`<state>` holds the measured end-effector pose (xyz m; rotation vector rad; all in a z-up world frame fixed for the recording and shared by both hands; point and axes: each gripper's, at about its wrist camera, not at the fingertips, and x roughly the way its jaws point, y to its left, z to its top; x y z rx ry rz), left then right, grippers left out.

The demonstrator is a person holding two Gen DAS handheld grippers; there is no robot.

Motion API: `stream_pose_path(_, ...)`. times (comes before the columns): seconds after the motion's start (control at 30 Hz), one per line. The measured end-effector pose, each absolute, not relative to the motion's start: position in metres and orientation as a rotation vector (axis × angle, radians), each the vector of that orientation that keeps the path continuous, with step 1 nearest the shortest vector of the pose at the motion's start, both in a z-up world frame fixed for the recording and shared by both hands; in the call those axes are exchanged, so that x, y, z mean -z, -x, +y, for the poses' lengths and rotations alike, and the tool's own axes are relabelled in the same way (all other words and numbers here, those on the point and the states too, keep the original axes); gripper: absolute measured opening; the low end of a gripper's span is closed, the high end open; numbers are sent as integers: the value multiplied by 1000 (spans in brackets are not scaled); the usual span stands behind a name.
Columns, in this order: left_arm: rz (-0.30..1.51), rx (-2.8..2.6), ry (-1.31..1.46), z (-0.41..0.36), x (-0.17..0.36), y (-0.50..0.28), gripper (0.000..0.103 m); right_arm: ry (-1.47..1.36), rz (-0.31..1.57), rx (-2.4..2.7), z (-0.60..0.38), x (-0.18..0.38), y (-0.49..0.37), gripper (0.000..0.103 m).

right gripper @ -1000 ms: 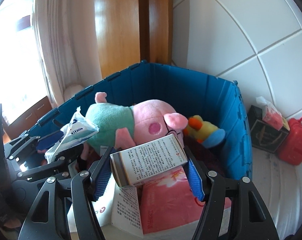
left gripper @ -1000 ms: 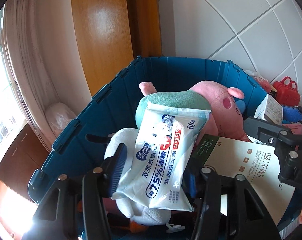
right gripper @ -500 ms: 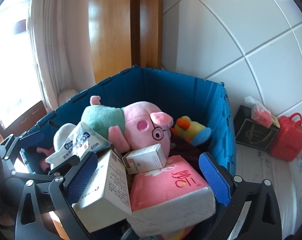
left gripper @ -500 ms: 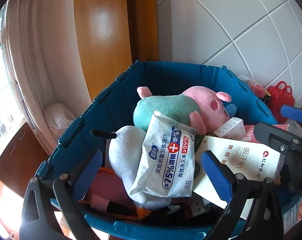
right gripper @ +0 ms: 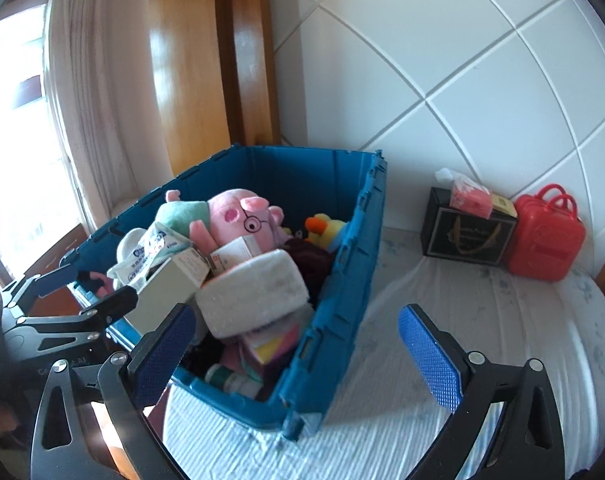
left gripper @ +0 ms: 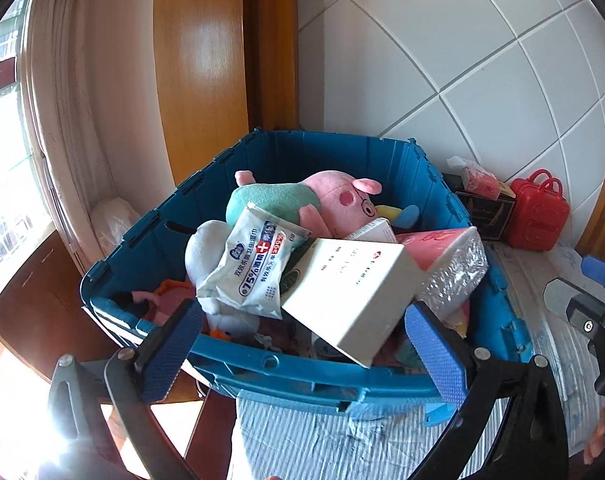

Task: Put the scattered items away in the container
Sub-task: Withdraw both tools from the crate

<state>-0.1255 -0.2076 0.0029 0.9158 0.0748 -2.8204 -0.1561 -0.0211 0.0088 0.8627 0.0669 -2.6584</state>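
Both grippers, left gripper [left gripper: 302, 350] and right gripper [right gripper: 298, 350], are spread empty near the crate [right gripper: 342, 264]; remaining strays should be approached clear of its heaped load.

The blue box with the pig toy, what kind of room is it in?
Probably a bedroom at home. The blue box stands on what looks like a bed sheet beside a curtained window, and it is stuffed with soft toys like the pink pig.

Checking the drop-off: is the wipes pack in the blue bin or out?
In: the wipes pack lies atop the toys inside the blue bin.
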Motion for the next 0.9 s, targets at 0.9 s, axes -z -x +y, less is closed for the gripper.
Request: stream_pose_path(0.9, 34, 2860, -875, -127, -13, 44, 103, -866, 22, 2730, 50, -3, 74, 103)
